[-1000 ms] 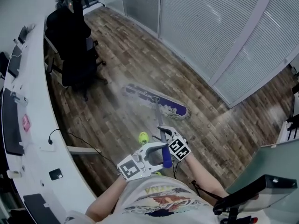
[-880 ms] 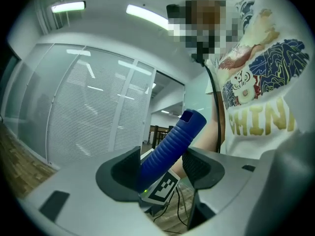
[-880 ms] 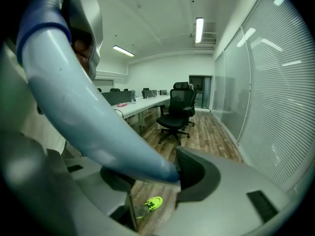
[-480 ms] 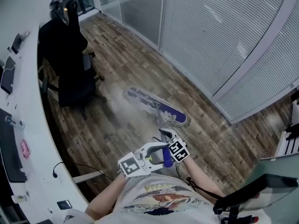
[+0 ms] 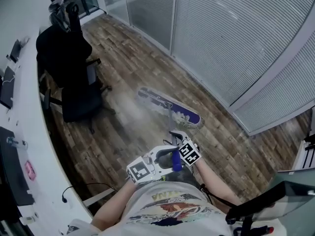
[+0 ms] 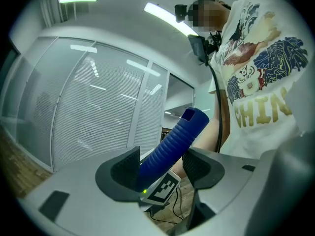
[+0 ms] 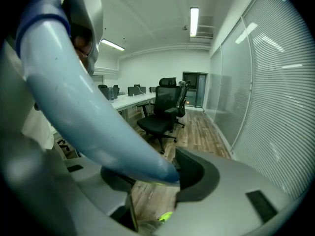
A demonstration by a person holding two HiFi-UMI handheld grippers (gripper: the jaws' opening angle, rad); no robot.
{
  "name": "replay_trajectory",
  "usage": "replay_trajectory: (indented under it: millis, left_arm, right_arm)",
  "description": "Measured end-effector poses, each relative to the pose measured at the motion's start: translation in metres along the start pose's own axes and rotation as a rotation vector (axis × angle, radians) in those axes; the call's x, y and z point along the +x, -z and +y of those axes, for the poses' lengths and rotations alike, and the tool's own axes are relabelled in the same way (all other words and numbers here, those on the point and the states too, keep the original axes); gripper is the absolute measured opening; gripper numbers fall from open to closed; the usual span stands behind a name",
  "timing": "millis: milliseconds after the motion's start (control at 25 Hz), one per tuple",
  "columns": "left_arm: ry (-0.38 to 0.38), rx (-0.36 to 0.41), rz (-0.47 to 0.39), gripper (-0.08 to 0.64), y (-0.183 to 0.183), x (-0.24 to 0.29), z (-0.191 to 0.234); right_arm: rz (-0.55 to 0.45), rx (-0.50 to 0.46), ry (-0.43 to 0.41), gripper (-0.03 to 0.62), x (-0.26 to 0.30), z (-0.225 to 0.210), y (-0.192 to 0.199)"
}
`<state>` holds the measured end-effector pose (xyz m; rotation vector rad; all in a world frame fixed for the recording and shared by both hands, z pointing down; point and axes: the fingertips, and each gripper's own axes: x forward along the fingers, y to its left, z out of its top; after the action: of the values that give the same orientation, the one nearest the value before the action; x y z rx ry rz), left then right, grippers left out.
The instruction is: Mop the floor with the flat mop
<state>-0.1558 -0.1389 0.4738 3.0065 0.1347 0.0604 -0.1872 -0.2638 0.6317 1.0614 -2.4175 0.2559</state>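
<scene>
The flat mop's blue-and-grey head (image 5: pixel 170 108) lies on the wood floor in front of me, and its pole (image 5: pixel 170 126) rises toward my hands. My left gripper (image 5: pixel 165 161) is shut on the ribbed blue handle grip (image 5: pixel 175 160) at the pole's top end. In the left gripper view, that blue grip (image 6: pixel 172 144) sits clamped between the left gripper (image 6: pixel 162 168) jaws. A little lower on the pole, my right gripper (image 5: pixel 179 142) is shut on it. In the right gripper view, the pale pole (image 7: pixel 83 112) passes through the right gripper (image 7: pixel 152 173).
A black office chair (image 5: pixel 74 75) stands on the floor to the left of the mop head, beside a long white desk (image 5: pixel 22 132). Glass partitions with blinds (image 5: pixel 236 43) run along the right. A cable (image 5: pixel 93 185) lies near the desk, and a monitor (image 5: pixel 275 200) is at lower right.
The mop head has slid a little to the right, away from the chair. Both grippers keep their hold on the mop, and my view has shifted slightly.
</scene>
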Motion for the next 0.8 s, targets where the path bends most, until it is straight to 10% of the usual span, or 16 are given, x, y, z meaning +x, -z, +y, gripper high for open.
replay_trajectory:
  millis: [800]
  left_arm:
    - [-0.106, 0.012, -0.021, 0.253, -0.05, 0.124, 0.363]
  right_arm:
    - [-0.051, 0.005, -0.026, 0.196, 0.143, -0.352, -0.067]
